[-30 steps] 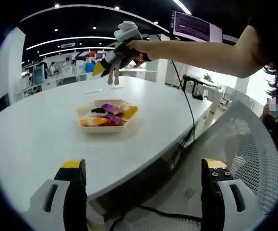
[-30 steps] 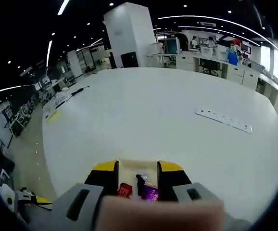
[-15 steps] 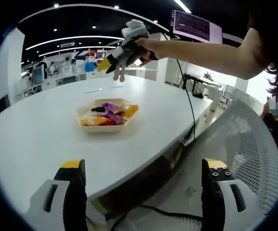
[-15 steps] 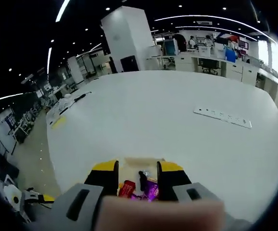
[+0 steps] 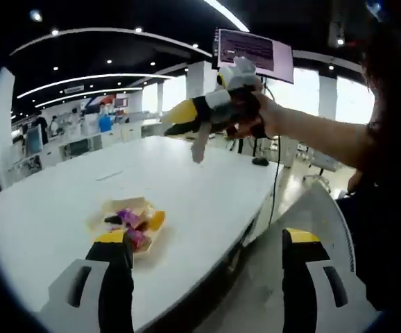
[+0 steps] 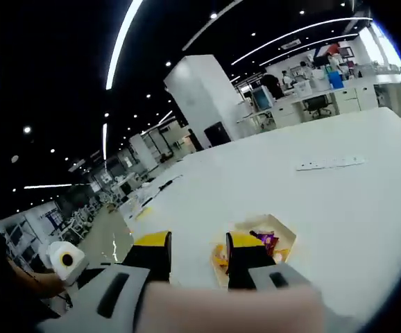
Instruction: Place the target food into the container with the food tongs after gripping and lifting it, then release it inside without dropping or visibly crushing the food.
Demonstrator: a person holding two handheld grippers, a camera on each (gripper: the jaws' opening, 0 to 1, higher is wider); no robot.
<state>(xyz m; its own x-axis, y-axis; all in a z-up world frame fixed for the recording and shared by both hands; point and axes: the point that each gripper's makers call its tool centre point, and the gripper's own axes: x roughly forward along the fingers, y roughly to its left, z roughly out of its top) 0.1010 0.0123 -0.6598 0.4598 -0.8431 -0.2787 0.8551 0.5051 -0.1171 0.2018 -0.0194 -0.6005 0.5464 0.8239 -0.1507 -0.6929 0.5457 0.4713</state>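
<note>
We are looking at one large white counter point(image 5: 55, 208), with one shallow beige tray point(image 5: 110, 211) of wrapped foods point(image 5: 132, 220) sitting on it; the foods show purple, orange and dark wrappers, too small to count. In the right gripper view the same tray point(image 6: 284, 232) is lying just past the jaws, with one white power strip point(image 6: 329, 164) farther along the counter point(image 6: 339, 208).

We are holding two tools. The left hand-held gripper point(image 5: 200, 277) is hovering over the counter's near edge, jaws spread wide with nothing between them, its left jaw overlapping the tray. The right hand-held gripper point(image 6: 198, 253) is standing slightly parted, with nothing visibly pinched.

The left gripper view is showing the person's hand point(image 5: 259, 118) carrying the right hand-held gripper point(image 5: 207, 114) high above the counter, plus one monitor point(image 5: 254, 50). The right gripper view is showing one white pillar point(image 6: 200, 97) and distant desks.

Compared with a second ago, the tray is now sitting lower and nearer the left jaw in the left gripper view, and has slid right of the jaws in the right gripper view.
</note>
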